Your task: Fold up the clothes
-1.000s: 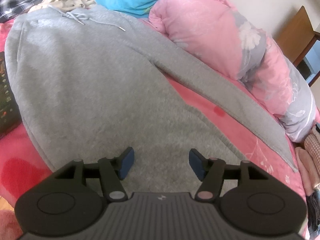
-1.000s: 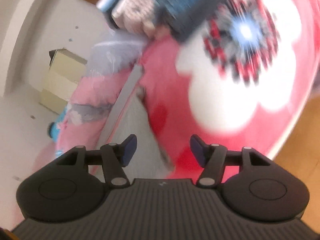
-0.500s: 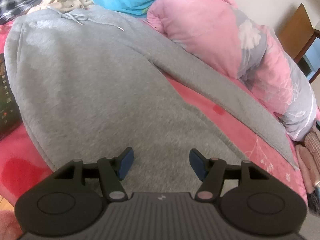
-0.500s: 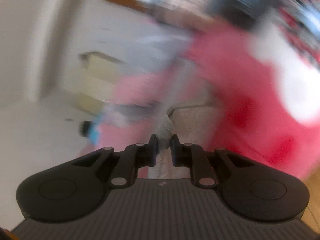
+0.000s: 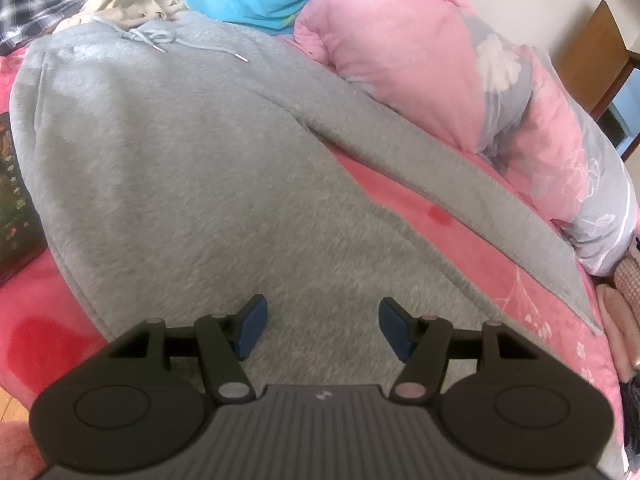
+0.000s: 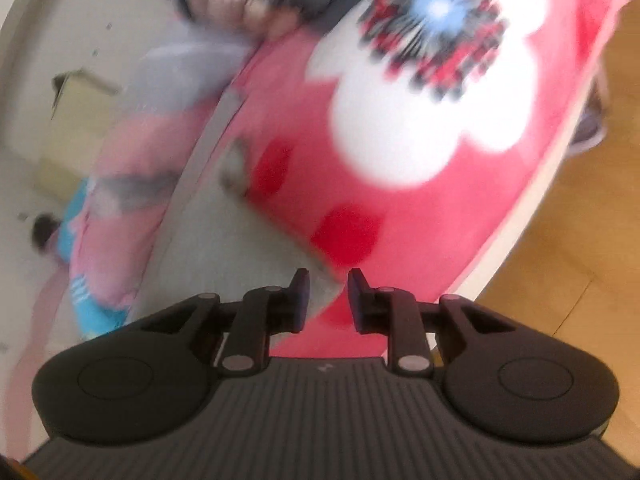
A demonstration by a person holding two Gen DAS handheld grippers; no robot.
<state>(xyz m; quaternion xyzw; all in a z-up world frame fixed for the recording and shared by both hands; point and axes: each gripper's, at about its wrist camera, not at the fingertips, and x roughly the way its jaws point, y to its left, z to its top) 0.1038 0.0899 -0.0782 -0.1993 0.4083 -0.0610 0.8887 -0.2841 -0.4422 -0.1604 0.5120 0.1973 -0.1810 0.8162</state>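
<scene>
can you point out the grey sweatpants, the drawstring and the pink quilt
grey sweatpants (image 5: 180, 168): left wrist view, on the broad upper part below the waistband.
drawstring (image 5: 154, 38): left wrist view, on the bow knot at the waistband.
pink quilt (image 5: 400, 48): left wrist view, on the plain pink bulge beside the far trouser leg.

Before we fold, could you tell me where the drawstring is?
Left wrist view, upper left: the drawstring lies at the grey sweatpants' waistband, beside the beige garment.

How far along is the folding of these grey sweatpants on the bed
Barely started. The grey sweatpants lie spread flat, legs apart, unfolded. The left gripper hovers open over one leg. The right gripper, jaws just reopening, holds nothing, the hem corner between them ungripped. Every fold remains.
</scene>
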